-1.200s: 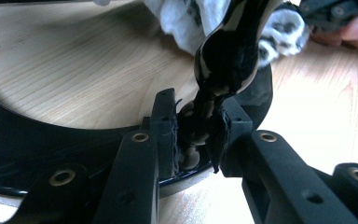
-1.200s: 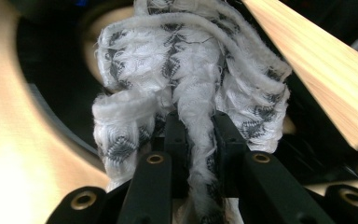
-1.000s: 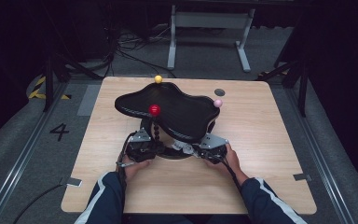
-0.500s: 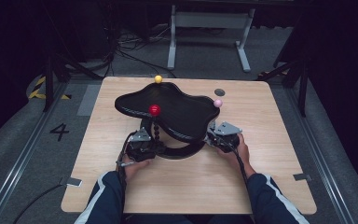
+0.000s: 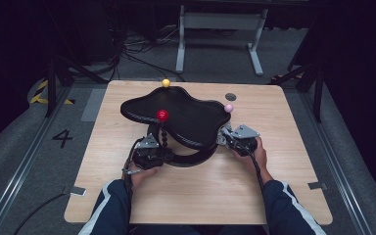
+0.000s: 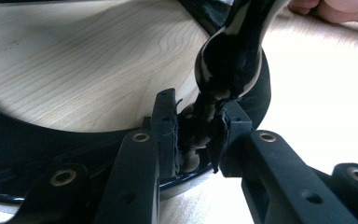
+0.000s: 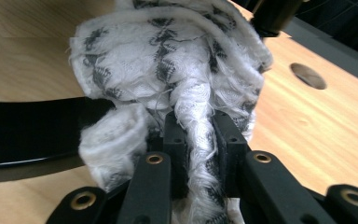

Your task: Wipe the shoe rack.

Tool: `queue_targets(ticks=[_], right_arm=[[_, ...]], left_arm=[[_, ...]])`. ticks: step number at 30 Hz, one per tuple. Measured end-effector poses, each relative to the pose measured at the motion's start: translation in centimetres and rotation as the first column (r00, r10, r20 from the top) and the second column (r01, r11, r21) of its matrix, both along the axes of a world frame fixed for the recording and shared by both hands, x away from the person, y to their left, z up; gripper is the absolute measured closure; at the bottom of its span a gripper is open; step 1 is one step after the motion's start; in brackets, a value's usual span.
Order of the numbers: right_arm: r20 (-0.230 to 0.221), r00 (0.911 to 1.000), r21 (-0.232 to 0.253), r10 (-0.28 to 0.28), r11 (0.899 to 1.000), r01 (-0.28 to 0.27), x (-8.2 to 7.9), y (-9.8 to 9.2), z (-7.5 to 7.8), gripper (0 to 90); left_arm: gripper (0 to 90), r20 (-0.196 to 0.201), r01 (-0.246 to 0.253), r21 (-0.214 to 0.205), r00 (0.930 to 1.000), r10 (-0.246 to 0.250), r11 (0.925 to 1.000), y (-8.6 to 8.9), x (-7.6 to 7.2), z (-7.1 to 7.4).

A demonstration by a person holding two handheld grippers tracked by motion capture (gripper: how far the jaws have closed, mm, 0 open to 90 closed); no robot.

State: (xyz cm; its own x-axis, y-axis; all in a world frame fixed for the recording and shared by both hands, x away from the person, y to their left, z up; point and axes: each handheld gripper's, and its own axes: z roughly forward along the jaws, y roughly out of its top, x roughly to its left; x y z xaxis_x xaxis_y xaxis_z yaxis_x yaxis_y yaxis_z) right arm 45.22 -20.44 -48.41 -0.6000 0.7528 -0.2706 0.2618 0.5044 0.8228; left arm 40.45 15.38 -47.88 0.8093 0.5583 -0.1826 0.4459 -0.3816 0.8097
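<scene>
Black and glossy, the wavy-topped stand (image 5: pixel 176 115) sits mid-tabletop (image 5: pixel 284 186), carried over a ring base (image 6: pixel 23 140) by a turned, beaded post (image 6: pixel 228 60). The left gripper (image 5: pixel 149 155) sits at the foot of the stand, jaws clamped narrow on the lower part of that post, apparently steadying the piece. At the stand's right edge, just below the pink ball (image 5: pixel 229 107), the right gripper (image 7: pixel 198 135) has its jaws pinched on a bunched white cloth (image 7: pixel 168 65) with dark pattern, held up against the black rim. Judging by this, wiping is under way on the right edge; how much surface is already clean cannot be told, and the top around the red ball (image 5: pixel 162 115) and the yellow ball (image 5: pixel 166 82) likely remains.
</scene>
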Motion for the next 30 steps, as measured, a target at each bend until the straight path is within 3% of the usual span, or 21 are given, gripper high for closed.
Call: queue_targets(ticks=[8,11,18,20,23,26,30], right_arm=[[0.064,0.9967,0.054,-0.049,0.997,0.046,0.1,-1.3,2.0,78.7],[0.041,0.9983,0.046,-0.041,0.998,0.039,0.1,-1.0,1.7,78.6],[0.007,0.9998,0.014,0.019,1.0,-0.019,-0.1,0.5,0.8,78.6],[-0.01,0.9979,-0.004,0.065,0.998,-0.065,-0.4,1.5,0.3,78.4],[-0.011,0.9961,-0.014,0.087,0.996,-0.087,-0.7,2.1,0.1,78.3],[-0.017,0.9888,-0.013,0.148,0.989,-0.148,-1.4,3.3,0.2,78.5],[-0.029,0.9826,0.0,0.184,0.983,-0.184,-2.1,4.2,0.1,78.7]], left_arm=[[73.2,0.001,-0.001,0.004,1.0,0.001,1.0,0.0,-0.1,0.0],[73.2,0.0,-0.001,0.007,1.0,0.001,1.0,0.0,-0.1,0.0],[73.2,-0.001,-0.001,0.006,1.0,0.001,1.0,0.0,-0.1,0.0],[73.2,-0.001,-0.001,0.007,1.0,0.001,1.0,0.0,-0.1,0.0],[73.2,-0.001,-0.001,0.007,1.0,0.001,1.0,0.0,-0.1,0.0],[73.2,-0.002,0.0,0.007,1.0,0.0,1.0,0.0,-0.1,0.0],[73.2,0.001,0.002,0.004,1.0,-0.002,1.0,0.0,-0.1,0.0]])
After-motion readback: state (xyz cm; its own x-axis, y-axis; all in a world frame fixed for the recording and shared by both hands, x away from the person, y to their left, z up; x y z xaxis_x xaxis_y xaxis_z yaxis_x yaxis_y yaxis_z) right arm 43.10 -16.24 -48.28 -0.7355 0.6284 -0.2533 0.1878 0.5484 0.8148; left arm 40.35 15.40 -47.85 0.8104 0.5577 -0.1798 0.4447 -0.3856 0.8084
